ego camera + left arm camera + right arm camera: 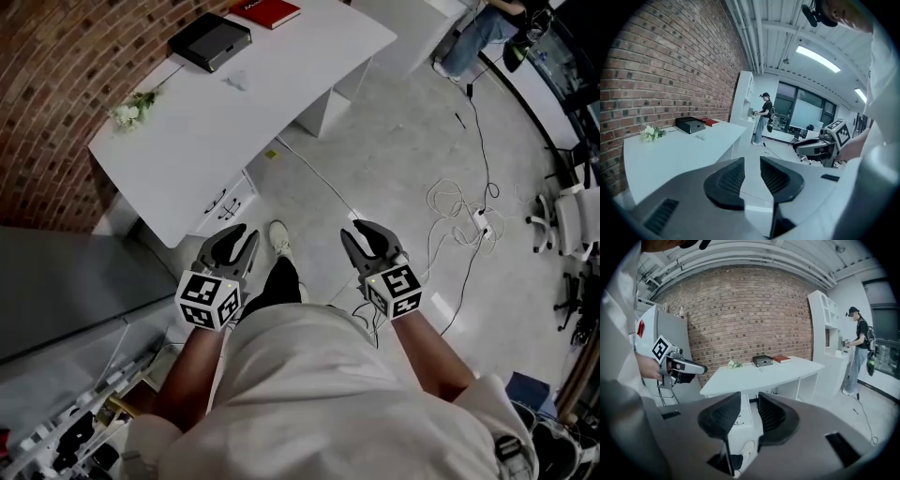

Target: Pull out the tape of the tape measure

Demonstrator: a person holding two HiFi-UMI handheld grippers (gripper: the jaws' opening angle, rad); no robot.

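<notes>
Nothing is begun yet: the left gripper (pixel 234 240) and right gripper (pixel 367 234) hold their jaws apart and empty. The white table (pixel 234 112) lies well beyond their fingers, and no tape measure is visible.

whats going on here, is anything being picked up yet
Not yet. A person stands on the floor a little way from a white desk, with a tool in each hand. The left tool and the right tool both have their jaws apart with nothing between them. The desk holds a black box, a red book and flowers. No tape measure can be made out.
</notes>
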